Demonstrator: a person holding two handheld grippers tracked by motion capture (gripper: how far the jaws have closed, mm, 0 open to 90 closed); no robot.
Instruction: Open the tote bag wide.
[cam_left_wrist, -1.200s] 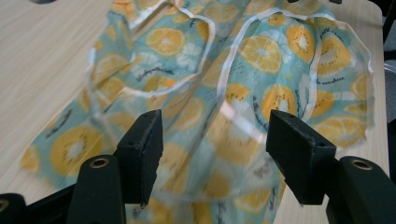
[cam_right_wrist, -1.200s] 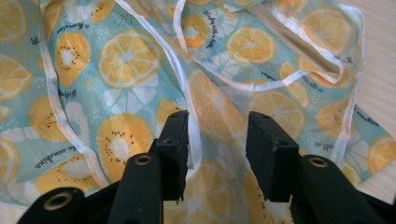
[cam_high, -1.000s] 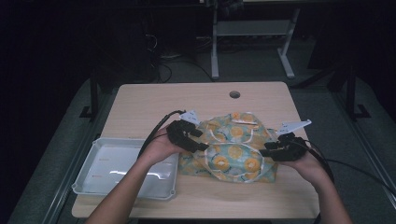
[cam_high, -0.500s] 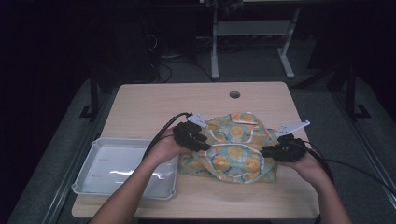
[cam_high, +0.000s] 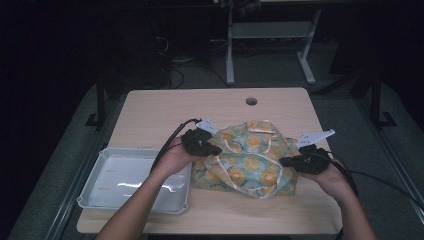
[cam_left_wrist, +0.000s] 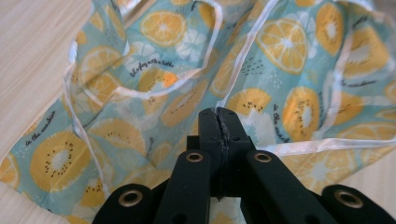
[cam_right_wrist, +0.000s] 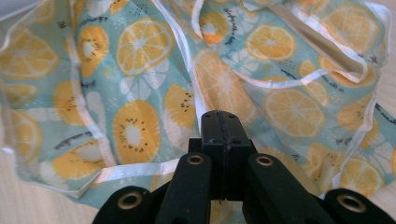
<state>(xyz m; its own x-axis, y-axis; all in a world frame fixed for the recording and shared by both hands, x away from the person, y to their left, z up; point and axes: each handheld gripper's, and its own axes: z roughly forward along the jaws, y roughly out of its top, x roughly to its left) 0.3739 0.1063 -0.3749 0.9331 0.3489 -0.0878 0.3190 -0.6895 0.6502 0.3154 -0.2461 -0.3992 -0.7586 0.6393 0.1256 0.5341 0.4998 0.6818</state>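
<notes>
A teal cloth (cam_high: 250, 160) printed with orange and kiwi slices and edged in white trim lies crumpled on the wooden table (cam_high: 200, 110). My left gripper (cam_high: 216, 150) is at its left edge. In the left gripper view its jaws (cam_left_wrist: 219, 112) have just been closing and now meet on the fabric near a white hem (cam_left_wrist: 299, 147). My right gripper (cam_high: 284, 161) is at the cloth's right edge. Its jaws (cam_right_wrist: 219, 114) have also just closed and pinch the cloth (cam_right_wrist: 135, 126) where a trimmed edge runs under them.
A shallow white tray (cam_high: 100, 195) sits at the table's front left, just beside the cloth and under my left forearm. A round cable hole (cam_high: 251, 101) is near the far edge. Black cables trail from both grippers. The dark floor and a metal stand lie beyond the table.
My left hand has edged slightly toward the cloth's left side, and the fabric there is a little more gathered. The right hand has stayed where it was.
</notes>
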